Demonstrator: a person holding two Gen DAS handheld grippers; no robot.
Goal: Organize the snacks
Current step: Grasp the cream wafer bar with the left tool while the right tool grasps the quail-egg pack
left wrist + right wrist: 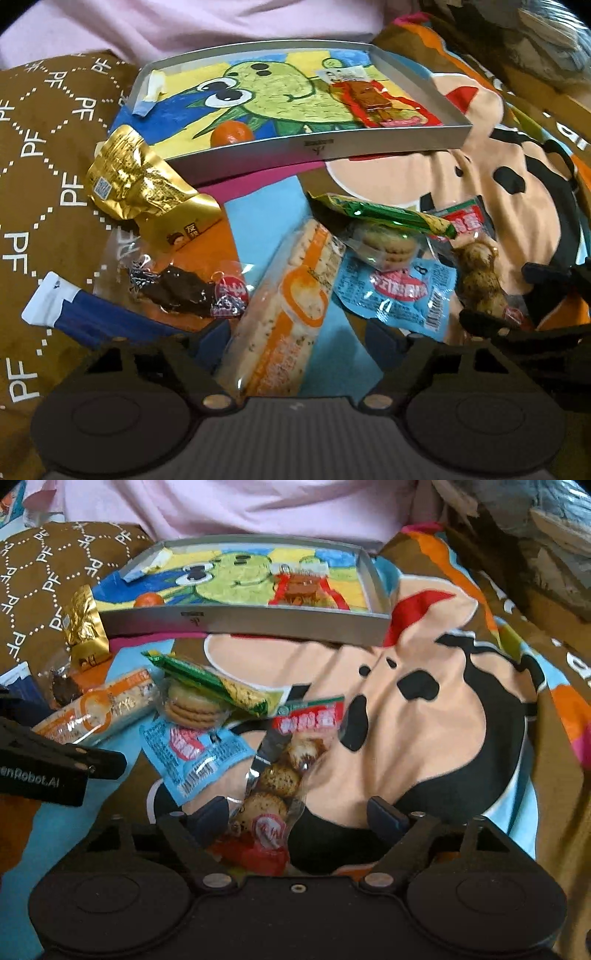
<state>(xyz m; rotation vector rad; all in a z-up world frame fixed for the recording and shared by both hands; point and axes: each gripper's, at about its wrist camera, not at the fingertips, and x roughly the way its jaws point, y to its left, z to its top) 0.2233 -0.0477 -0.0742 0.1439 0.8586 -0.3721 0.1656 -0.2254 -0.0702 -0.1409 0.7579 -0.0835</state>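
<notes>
Judging by the tray (pixel 317 146), holding only an orange (pixel 232 133) and one red packet (pixel 380 101), most snacks (pixel 291 295) remain outside; both grippers' (pixel 295 339) (pixel 299 812) jaws are open, gripping nothing.

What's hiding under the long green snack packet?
A clear pack of round cookies lies under the green packet, with a blue packet under the cookies. The green packet covers the cookie pack's top edge, so nothing there can be seen.

Both our grippers low, fingers spread.
Our left gripper (pixel 297 332) stands wide open, pointing forward; our right gripper (pixel 297 812) is likewise open, just beside it to the right.
</notes>
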